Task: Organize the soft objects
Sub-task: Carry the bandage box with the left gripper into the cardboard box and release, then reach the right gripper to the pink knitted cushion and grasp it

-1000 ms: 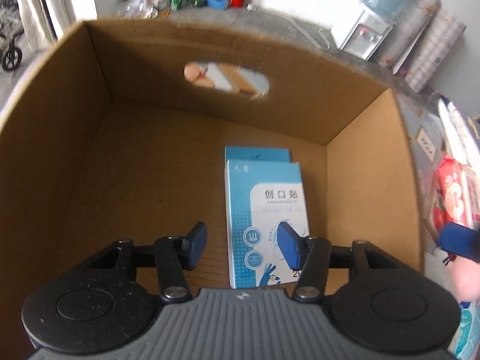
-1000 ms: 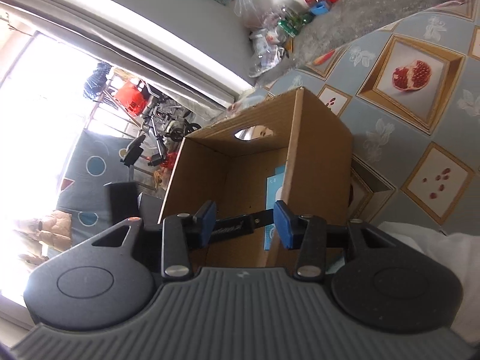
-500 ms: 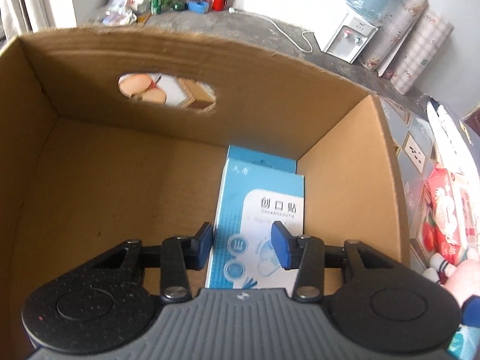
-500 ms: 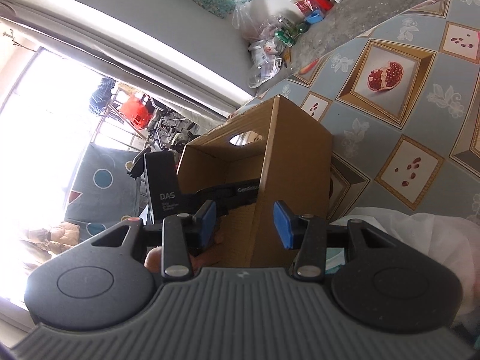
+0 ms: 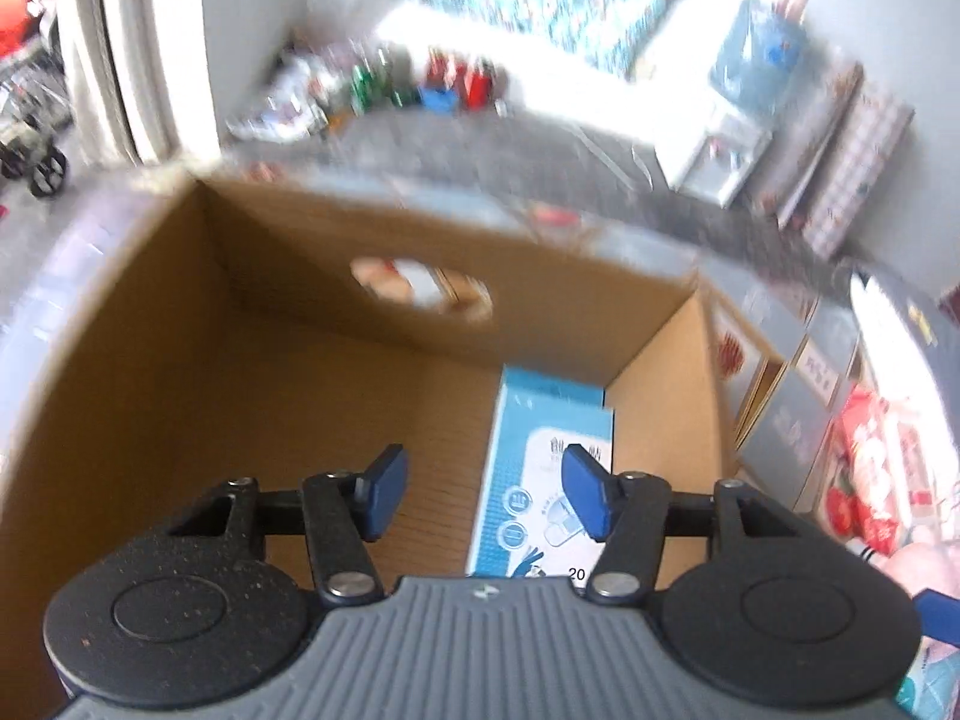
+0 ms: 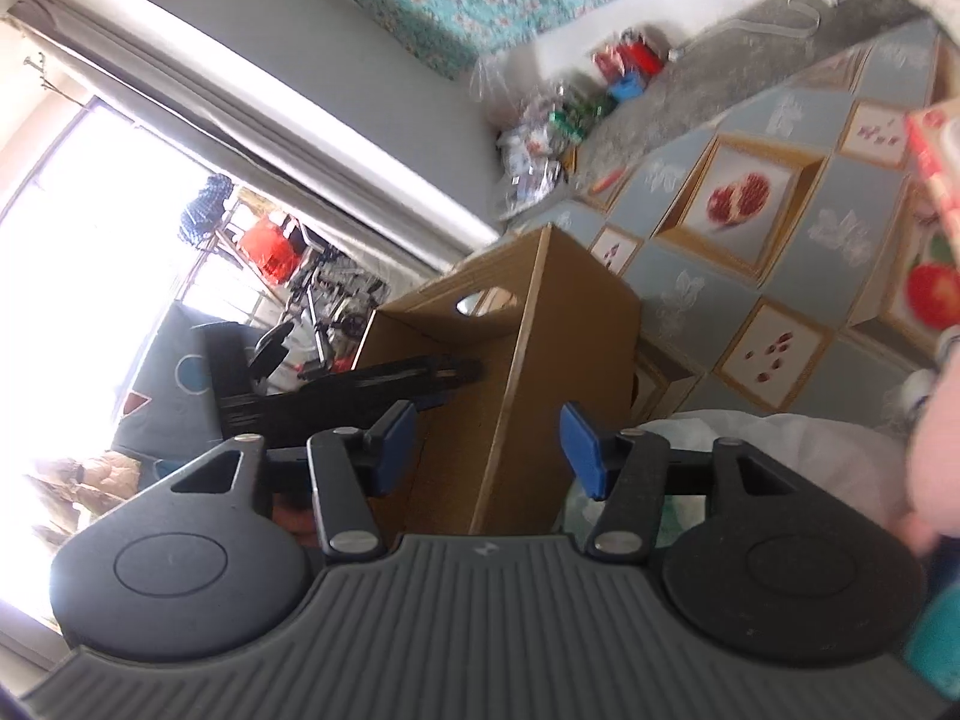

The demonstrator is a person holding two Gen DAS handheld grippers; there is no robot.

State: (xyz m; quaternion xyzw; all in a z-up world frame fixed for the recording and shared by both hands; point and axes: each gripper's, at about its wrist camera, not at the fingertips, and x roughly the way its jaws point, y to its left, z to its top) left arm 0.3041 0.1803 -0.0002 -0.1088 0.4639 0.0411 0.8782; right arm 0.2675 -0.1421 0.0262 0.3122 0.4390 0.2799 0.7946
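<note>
A brown cardboard box (image 5: 150, 372) with an oval handle hole stands open; it also shows in the right wrist view (image 6: 570, 324). Inside, against its right wall, lies a blue and white bandage packet (image 5: 540, 480) on top of another. My left gripper (image 5: 480, 492) is open and empty above the box's near side. My right gripper (image 6: 489, 447) is open and empty, outside the box by its right wall, over white plastic bags (image 6: 750, 438). The left gripper's black arm (image 6: 360, 384) reaches over the box in the right wrist view.
Red and pink soft packets (image 5: 870, 468) lie right of the box on a cloth with pomegranate pictures (image 6: 738, 198). A water dispenser (image 5: 732, 138) and cans and bottles (image 5: 420, 84) stand on the floor behind. A window (image 6: 120, 240) is at the left.
My left gripper has pulled up and back out of the box with its jaws wider, leaving the packet inside. My right gripper has swung right along the box's outer wall.
</note>
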